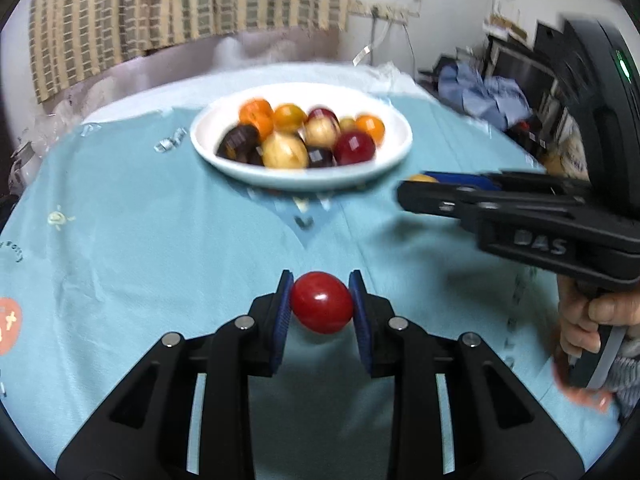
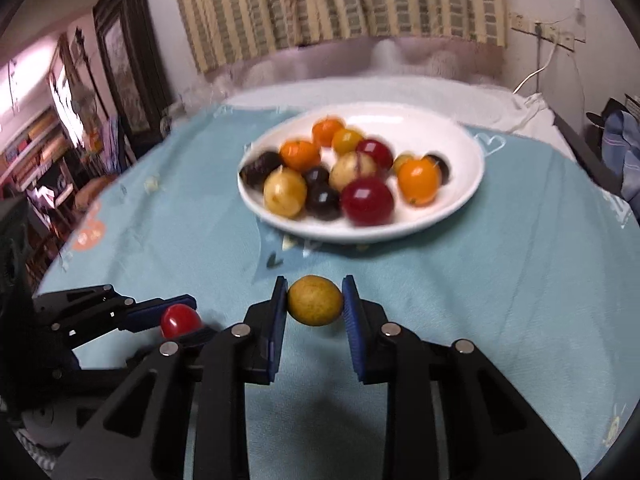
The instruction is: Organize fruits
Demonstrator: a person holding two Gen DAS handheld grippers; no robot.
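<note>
My left gripper (image 1: 321,304) is shut on a red fruit (image 1: 322,303), held just above the blue cloth; the same red fruit (image 2: 180,320) shows in the right wrist view at the lower left. My right gripper (image 2: 315,302) is shut on a yellow-green fruit (image 2: 315,300); it shows in the left wrist view (image 1: 416,184) at the right with a bit of the yellow fruit (image 1: 424,178) visible. A white plate (image 1: 224,156) (image 2: 460,204) ahead of both grippers holds several orange, yellow, red and dark fruits.
A light blue cloth (image 1: 160,260) (image 2: 520,300) covers the table. A striped curtain (image 2: 340,4) hangs behind. Cluttered shelves (image 2: 40,148) stand at the left and dark furniture with clothes (image 1: 500,96) at the right. A hand (image 1: 588,320) holds the right gripper's handle.
</note>
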